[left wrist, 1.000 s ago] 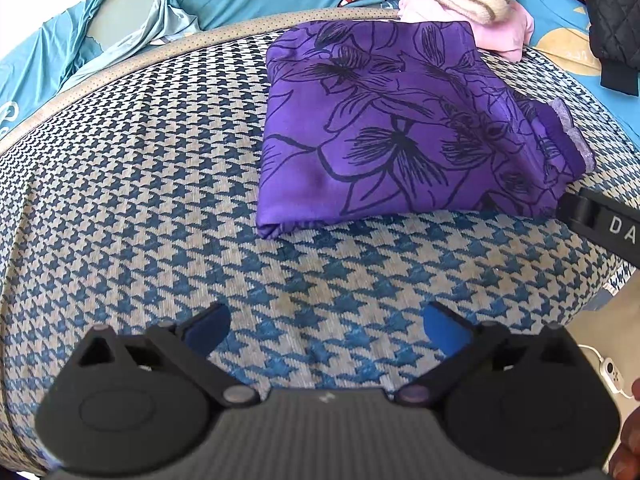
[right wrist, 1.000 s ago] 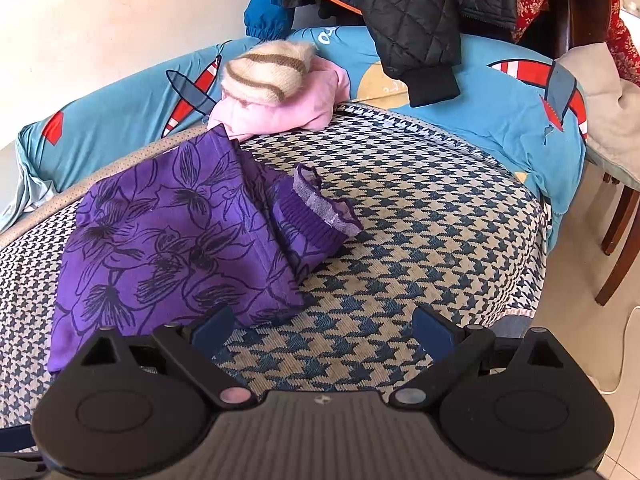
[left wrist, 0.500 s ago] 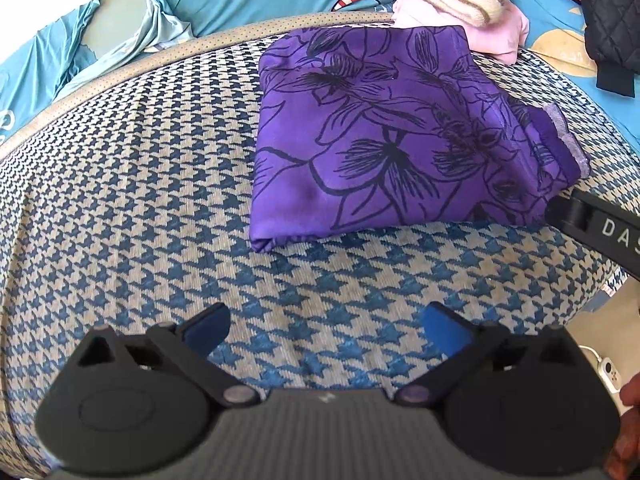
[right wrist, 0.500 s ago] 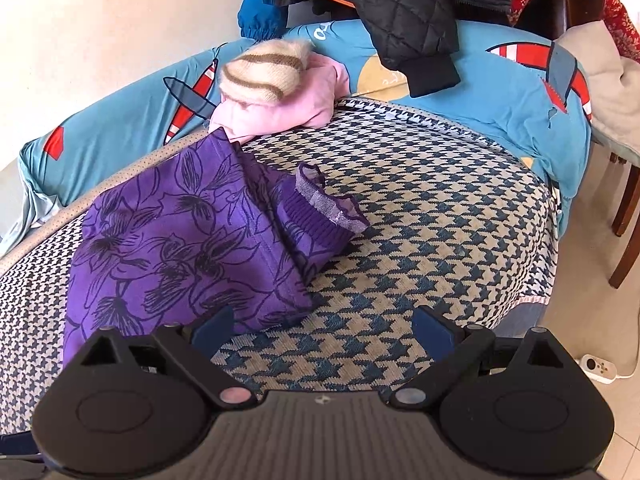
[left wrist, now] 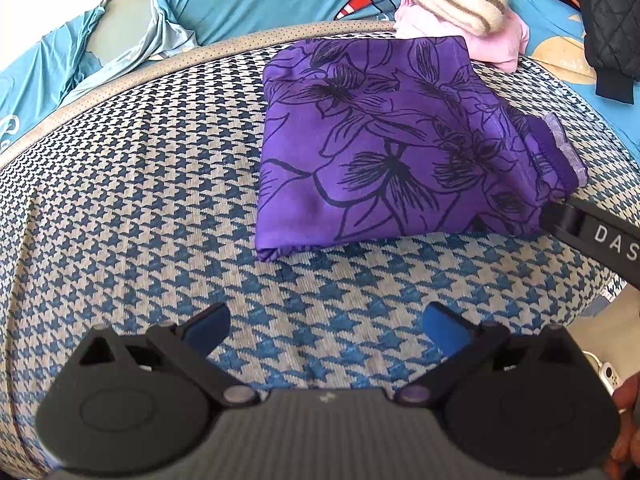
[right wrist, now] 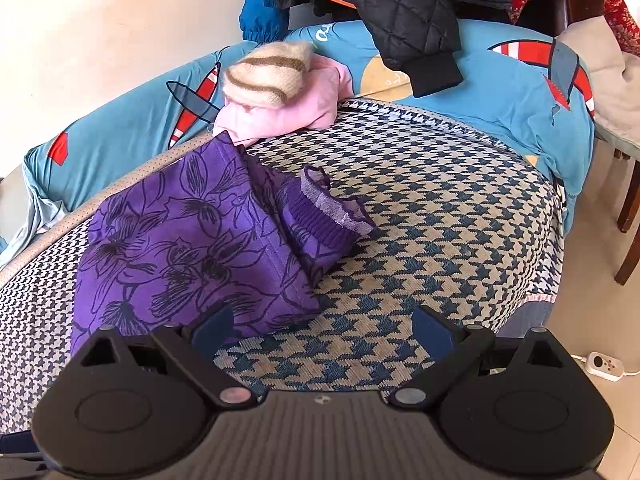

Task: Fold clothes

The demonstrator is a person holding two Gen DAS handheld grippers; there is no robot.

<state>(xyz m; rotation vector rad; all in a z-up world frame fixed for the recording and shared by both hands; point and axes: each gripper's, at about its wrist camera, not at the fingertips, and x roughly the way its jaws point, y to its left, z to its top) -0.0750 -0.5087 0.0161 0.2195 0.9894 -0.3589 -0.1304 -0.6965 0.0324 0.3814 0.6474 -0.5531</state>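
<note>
A purple garment with black flower outlines (left wrist: 384, 152) lies folded into a rough rectangle on the blue-and-cream houndstooth cushion (left wrist: 132, 184). Its ribbed cuff (right wrist: 332, 212) sticks out on the right side. My left gripper (left wrist: 326, 324) hovers open over bare cushion, short of the garment's near edge, holding nothing. My right gripper (right wrist: 322, 326) is open too, its left finger close to the garment's near right corner (right wrist: 280, 308), nothing between the fingers. The right gripper's black body (left wrist: 592, 236) shows at the left wrist view's right edge, beside the garment.
A pink garment with a cream striped knit hat (right wrist: 268, 76) on it sits behind the purple one. Blue printed bedding (right wrist: 500, 92) runs along the back. A black quilted jacket (right wrist: 416, 12) hangs above. A chair leg (right wrist: 630, 208) and a white power strip (right wrist: 604, 364) are on the floor at right.
Both views have closed in slightly on the purple garment; the right gripper's left finger now reaches its near corner. Both grippers stay open, and the garment has not moved.
</note>
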